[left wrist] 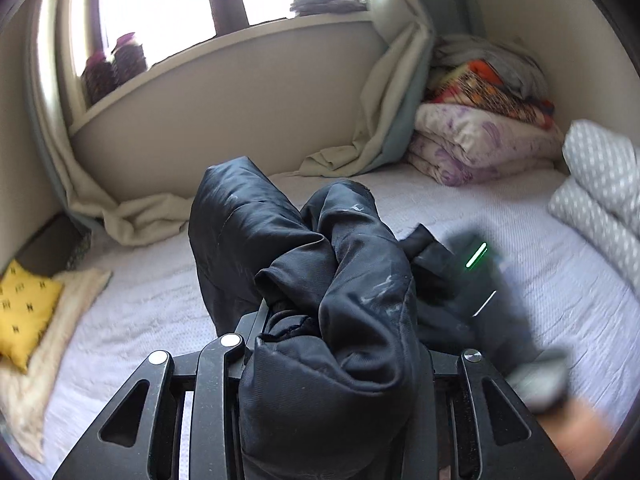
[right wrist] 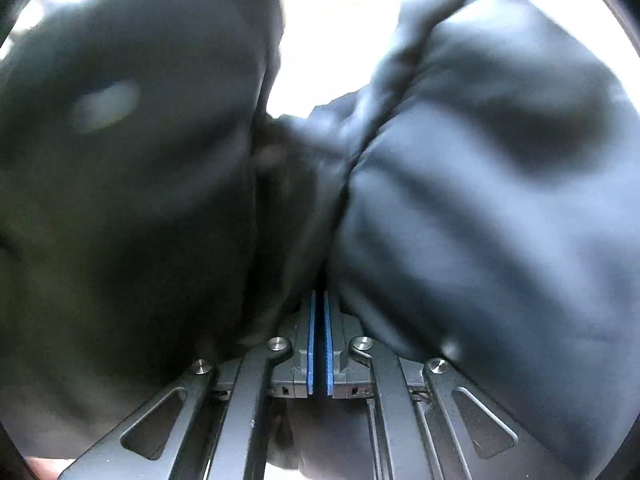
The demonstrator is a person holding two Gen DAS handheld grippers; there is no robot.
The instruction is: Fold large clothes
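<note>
A black padded jacket [left wrist: 320, 264] is bunched up and lifted above the bed in the left wrist view. My left gripper [left wrist: 332, 320] is shut on a thick fold of it, and the fabric drapes over and hides both fingertips. To its right, blurred, is my right gripper [left wrist: 476, 276] with a green light, gripping another part of the same jacket. In the right wrist view the jacket [right wrist: 480, 200] fills almost the whole picture. The right gripper [right wrist: 319, 300] has its blue pads [right wrist: 310, 344] nearly together, with fabric pinched at the tips.
The bed sheet [left wrist: 460, 208] is pale lilac. A yellow cushion [left wrist: 24, 312] lies at the left on a cream cloth. Folded blankets [left wrist: 480, 128] are stacked in the far right corner, with dotted grey bedding [left wrist: 600, 184] at the right. A curtain [left wrist: 384, 120] hangs under the window sill.
</note>
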